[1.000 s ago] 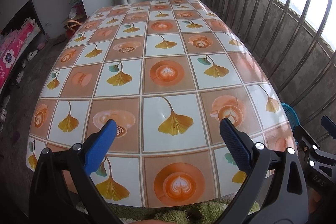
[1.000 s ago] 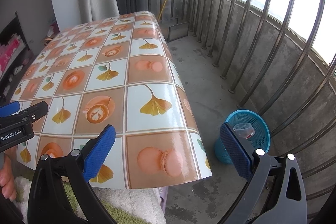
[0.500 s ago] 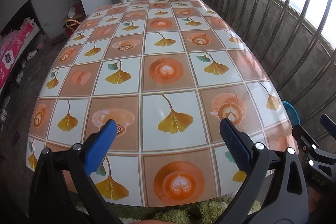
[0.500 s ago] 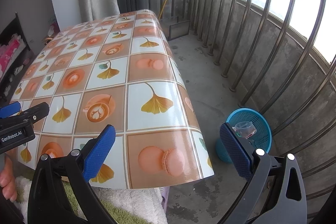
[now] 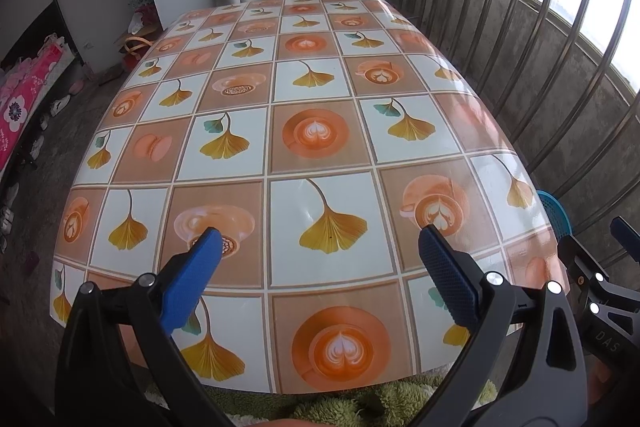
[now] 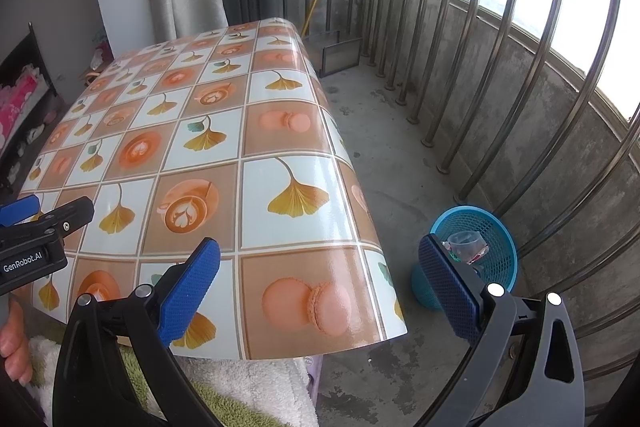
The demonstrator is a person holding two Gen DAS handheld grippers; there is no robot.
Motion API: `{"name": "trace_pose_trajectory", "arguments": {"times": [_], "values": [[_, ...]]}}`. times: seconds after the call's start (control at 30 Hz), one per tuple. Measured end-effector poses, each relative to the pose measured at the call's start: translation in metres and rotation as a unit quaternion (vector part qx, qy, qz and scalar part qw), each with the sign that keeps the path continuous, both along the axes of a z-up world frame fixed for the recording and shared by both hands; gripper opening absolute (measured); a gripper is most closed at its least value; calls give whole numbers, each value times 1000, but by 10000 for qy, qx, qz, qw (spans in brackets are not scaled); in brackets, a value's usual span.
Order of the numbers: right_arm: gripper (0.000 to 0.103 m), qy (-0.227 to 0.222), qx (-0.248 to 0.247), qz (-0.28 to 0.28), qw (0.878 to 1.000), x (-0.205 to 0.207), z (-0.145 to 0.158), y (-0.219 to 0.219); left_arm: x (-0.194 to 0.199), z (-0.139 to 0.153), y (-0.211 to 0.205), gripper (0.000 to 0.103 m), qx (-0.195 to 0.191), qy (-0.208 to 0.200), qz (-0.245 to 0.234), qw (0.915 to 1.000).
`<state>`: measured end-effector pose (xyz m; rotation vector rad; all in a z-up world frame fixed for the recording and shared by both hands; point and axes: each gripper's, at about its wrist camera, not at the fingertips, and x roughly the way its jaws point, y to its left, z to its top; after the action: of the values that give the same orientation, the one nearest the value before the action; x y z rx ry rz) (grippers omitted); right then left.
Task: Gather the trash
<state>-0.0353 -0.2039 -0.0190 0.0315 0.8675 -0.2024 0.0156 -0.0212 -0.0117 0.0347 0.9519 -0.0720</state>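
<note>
Overhead, both grippers' jaws spread wide and empty above the tablecloth [image 5: 320, 147].

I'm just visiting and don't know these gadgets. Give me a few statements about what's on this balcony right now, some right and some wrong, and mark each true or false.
1. Both grippers are open with nothing between their fingers. True: the left gripper and the right gripper each hold nothing.
2. The blue basket stands on the table. False: it stands on the concrete floor, beside the table and near the railing.
3. The basket already has something in it. True: a clear plastic cup lies inside.
4. Trash is scattered over the tablecloth. False: no loose items show on the patterned cloth.
5. The right gripper is closed on the cup. False: its jaws stand wide apart, away from the cup.
</note>
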Motion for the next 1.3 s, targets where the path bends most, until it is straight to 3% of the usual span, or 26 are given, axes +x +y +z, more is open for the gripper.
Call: {"name": "trace_pose_trajectory", "arguments": {"times": [1.3], "values": [[97, -8, -8, 18, 10000, 2, 1, 2, 1, 1, 0, 94, -7, 20, -1, 10000]]}}
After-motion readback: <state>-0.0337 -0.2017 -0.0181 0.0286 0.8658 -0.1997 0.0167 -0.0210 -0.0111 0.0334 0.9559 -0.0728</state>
